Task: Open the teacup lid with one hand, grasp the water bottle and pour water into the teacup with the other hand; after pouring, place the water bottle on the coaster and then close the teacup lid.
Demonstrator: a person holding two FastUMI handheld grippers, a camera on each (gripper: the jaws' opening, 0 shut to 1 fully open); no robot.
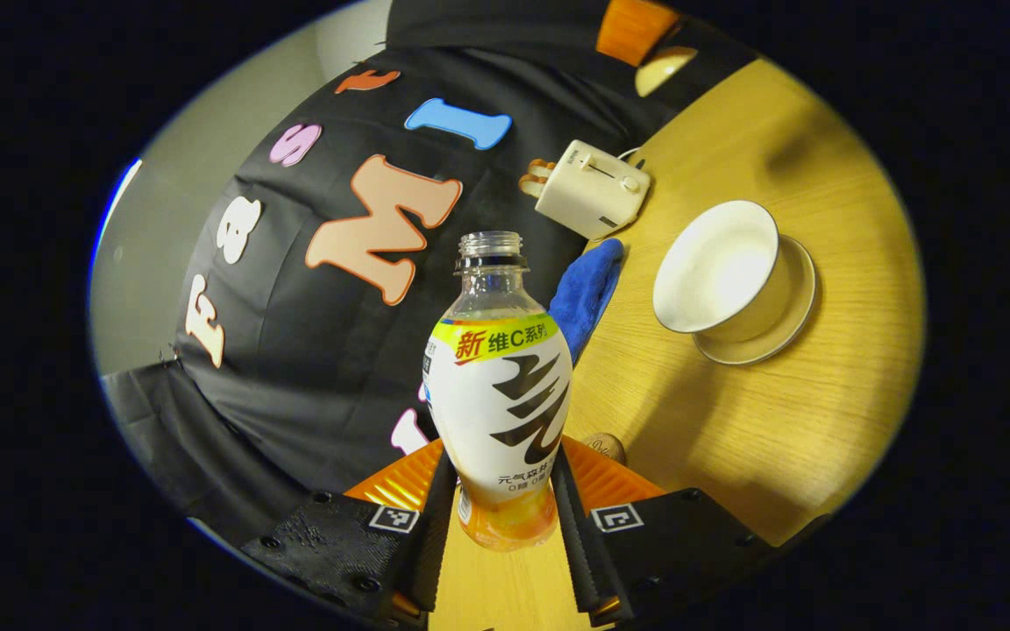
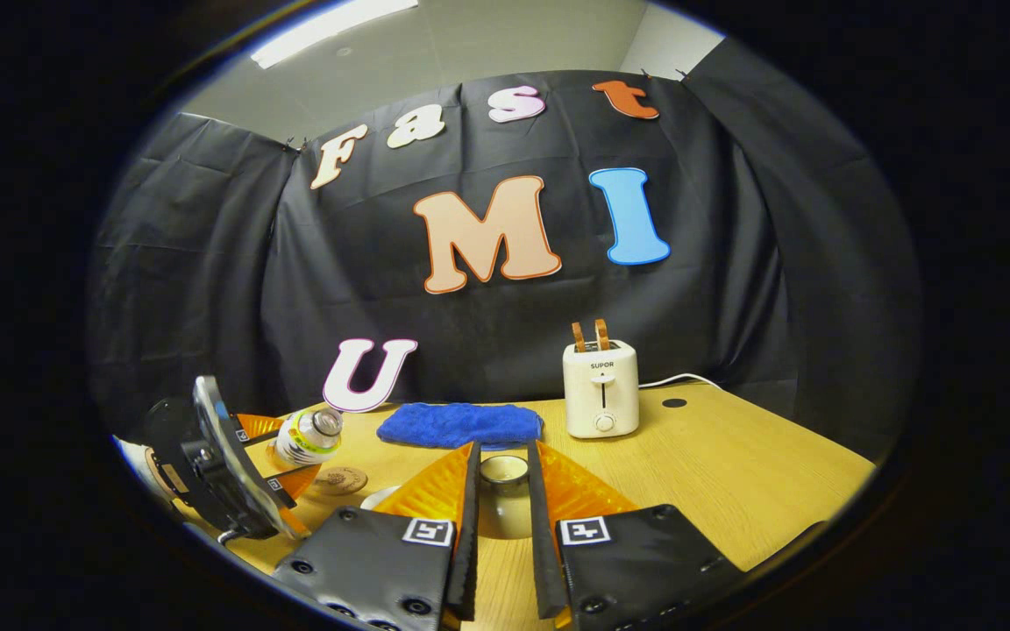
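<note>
My left gripper [image 1: 503, 464] is shut on the lower body of an uncapped plastic water bottle [image 1: 498, 386] with a white and yellow label. In the left gripper view the open white teacup [image 1: 720, 267] stands on its saucer [image 1: 777, 337] to the right of the bottle's mouth. A small round coaster [image 1: 603, 447] lies just beyond my right finger. In the right gripper view my right gripper [image 2: 503, 451] is shut on the teacup lid [image 2: 503, 491], held above the table. At the left, the left gripper [image 2: 290, 451] holds the bottle [image 2: 308, 436] tilted over, beside the coaster [image 2: 340, 479].
A white toaster [image 2: 601, 390] with bread slices stands at the back of the wooden table [image 2: 733, 473]. A folded blue cloth [image 2: 459, 423] lies to its left along the wall. The toaster's cord [image 2: 680, 379] trails to the right.
</note>
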